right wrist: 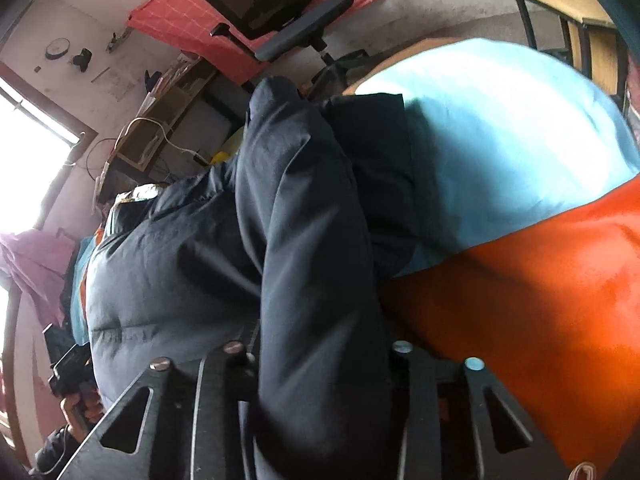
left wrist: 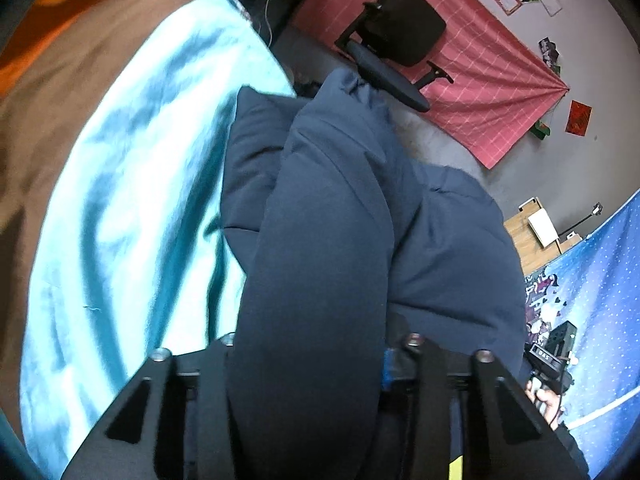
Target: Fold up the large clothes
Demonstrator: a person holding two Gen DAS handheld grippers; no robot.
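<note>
A dark navy padded jacket [left wrist: 332, 216] fills the middle of both views, and it also shows in the right wrist view [right wrist: 304, 240]. My left gripper [left wrist: 316, 364] is shut on a thick fold of it, which bulges up between the jaws. My right gripper [right wrist: 320, 364] is shut on another thick fold of the same jacket. The jacket hangs lifted over a light blue sheet [left wrist: 132, 200] on the bed. The fingertips are hidden by the fabric.
An orange cover [right wrist: 520, 292] and a brown cover [left wrist: 52, 92] lie beside the blue sheet [right wrist: 500, 140]. A black office chair [left wrist: 400, 36] stands beyond the bed before a red checked cloth [left wrist: 488, 92]. A wooden desk [right wrist: 576, 28] is at the far right.
</note>
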